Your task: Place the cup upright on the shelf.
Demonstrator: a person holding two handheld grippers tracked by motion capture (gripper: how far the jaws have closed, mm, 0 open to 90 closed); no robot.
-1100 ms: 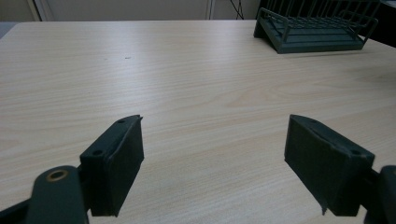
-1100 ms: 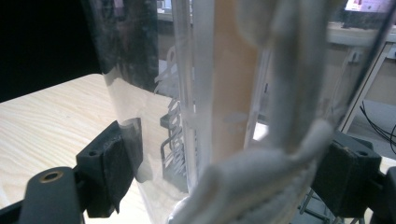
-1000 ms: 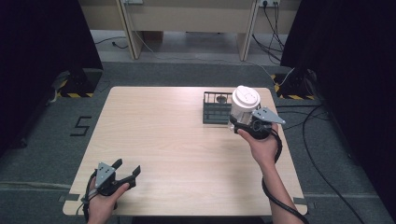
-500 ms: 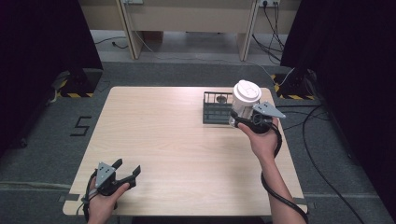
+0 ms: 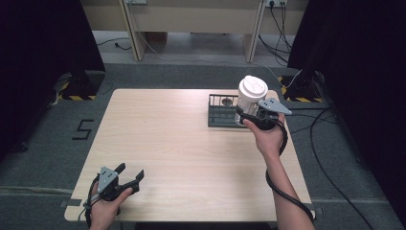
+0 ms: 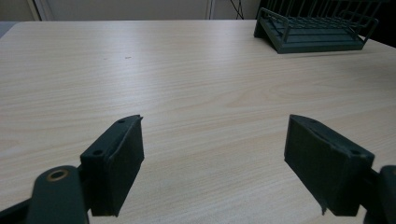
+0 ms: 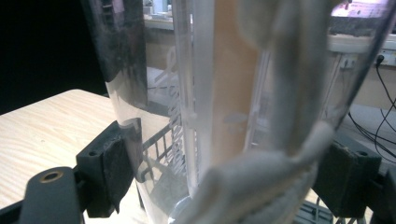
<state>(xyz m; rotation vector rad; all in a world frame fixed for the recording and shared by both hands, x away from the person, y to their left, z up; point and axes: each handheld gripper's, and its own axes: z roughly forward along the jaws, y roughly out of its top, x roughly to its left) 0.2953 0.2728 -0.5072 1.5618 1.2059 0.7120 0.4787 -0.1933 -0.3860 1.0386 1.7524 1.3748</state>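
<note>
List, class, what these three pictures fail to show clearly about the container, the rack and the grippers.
- Lidded clear container, right gripper view: so near the camera that its contents blur; what the white material inside is cannot be told.
- Dark wire rack, high view: its right part is hidden behind the container and the right gripper.
- Same rack, left gripper view: its top is cut off by the edge.
- Left gripper: open, holding nothing.

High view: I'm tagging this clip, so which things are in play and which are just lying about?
In play:
right gripper, shut on the cup
rack, beside the cup

Lying about:
left gripper, open over bare table
cables on the floor
</note>
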